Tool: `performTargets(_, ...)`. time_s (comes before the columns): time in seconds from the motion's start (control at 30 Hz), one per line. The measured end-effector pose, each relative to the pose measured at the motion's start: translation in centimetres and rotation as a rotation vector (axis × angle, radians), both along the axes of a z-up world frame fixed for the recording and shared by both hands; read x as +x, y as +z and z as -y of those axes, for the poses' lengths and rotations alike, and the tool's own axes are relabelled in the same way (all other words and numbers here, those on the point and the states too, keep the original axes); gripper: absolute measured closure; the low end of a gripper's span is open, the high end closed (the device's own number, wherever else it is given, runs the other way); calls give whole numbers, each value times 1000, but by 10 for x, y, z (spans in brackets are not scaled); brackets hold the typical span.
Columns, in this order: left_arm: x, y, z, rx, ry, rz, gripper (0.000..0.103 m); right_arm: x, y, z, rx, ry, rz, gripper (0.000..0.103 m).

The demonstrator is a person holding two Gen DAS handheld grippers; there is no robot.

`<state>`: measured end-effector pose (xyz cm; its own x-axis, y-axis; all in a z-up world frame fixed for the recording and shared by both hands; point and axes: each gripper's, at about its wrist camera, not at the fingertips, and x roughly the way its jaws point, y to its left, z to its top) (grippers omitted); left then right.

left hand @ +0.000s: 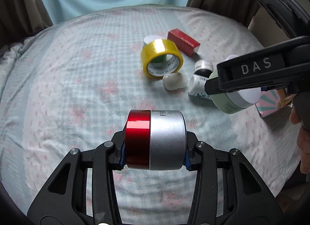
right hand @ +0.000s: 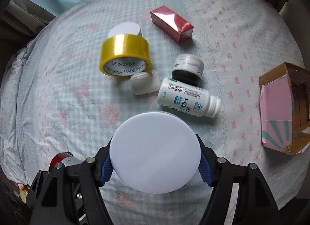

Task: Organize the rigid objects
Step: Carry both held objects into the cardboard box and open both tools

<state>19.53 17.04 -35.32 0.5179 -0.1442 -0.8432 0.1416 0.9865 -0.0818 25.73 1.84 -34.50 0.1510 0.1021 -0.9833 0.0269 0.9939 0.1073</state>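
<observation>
**Both hands loaded over the bed — carry steady, then set down upright**

From the left wrist: the left hand-held gripper (left hand: 155, 157) is clamped hard on a squat red-and-silver can (left hand: 155, 139), blue pads on its two flat ends, the can lying sideways between them and clear of the bedspread (left hand: 67, 89). Off to the right, the right hand-held gripper (left hand: 211, 87) carries a pale green jar (left hand: 224, 103) with a white lid, also off the bed. Beyond lie the yellow tape roll (left hand: 161, 60), the red box (left hand: 183, 44) and a small white case (left hand: 174, 81), close together.

From the right wrist: the jar's white lid (right hand: 155, 152) fills the space between the jaws, pads pressing on its rim at both sides. Below it sit a white pill bottle (right hand: 186, 97) on its side, touching a dark jar (right hand: 188, 69). The cardboard box (right hand: 284, 109) with pink lining stands open well to the right, and looks the likely place for things to go.

To my eye, the trick now is to keep both grips level while travelling. The can is held end to end, so any slackening would let it roll out. The jar should go in first, lowered straight, since the right hand is nearer the box; the jaws should let go only once the base rests.
</observation>
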Motion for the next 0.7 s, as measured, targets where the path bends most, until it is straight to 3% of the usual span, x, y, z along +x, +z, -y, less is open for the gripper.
performTargets(0.07,-1,25,2,-7,-7,19,64,-5,31,3,10,16,34,36)
performTargets(0.17,-1,63,10,-16,-36,43,64,-10,53,1,22,61,82,36)
performTargets(0.33,-5,122,40,-14,-72,96,64,-25,111,32,71,100,146,35)
performTargets(0.53,-17,179,101,-21,-65,149,64,-41,163,110,116,123,206,35)
performTargets(0.7,-26,203,172,-64,-25,155,64,-50,183,191,101,158,212,35)
